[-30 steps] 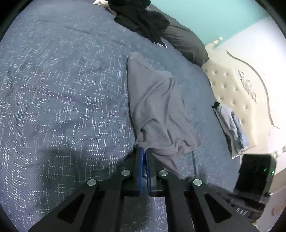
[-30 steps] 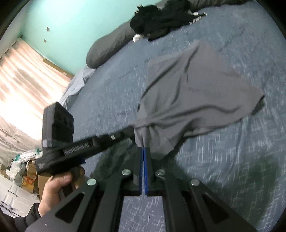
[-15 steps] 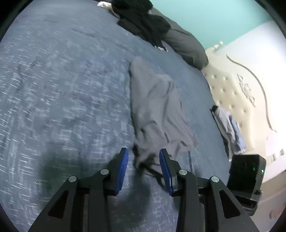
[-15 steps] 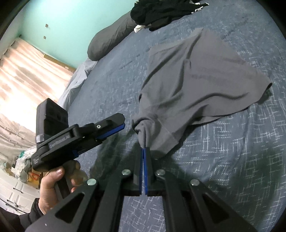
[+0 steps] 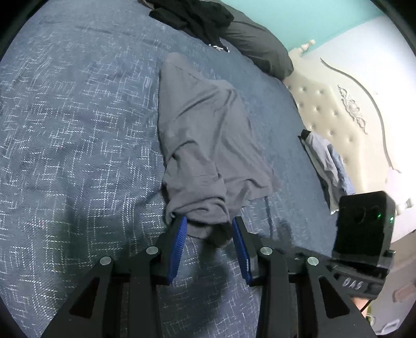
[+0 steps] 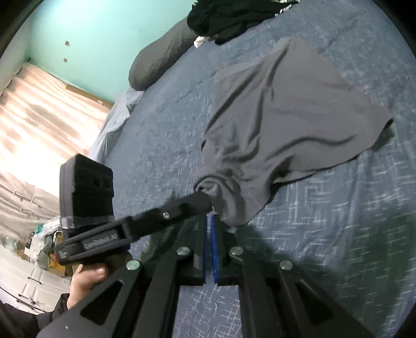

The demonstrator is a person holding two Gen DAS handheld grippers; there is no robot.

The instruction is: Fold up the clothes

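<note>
We worked on the bed [image 5: 78, 130], whose blue woven cover gave a broad flat surface, and the grey garment [image 5: 205, 135] lay spread near its middle, well apart from the pile of black clothes [image 5: 192, 15] by the dark pillow [image 5: 260, 49], so it could be folded alone. Our right gripper [image 6: 209, 221] was pinched narrow on the bunched near corner to anchor it. Our left gripper [image 5: 209, 228], jaws just opened and standing partly apart, straddled that same bunch without pressing it, likely to take a fresh hold.
</note>
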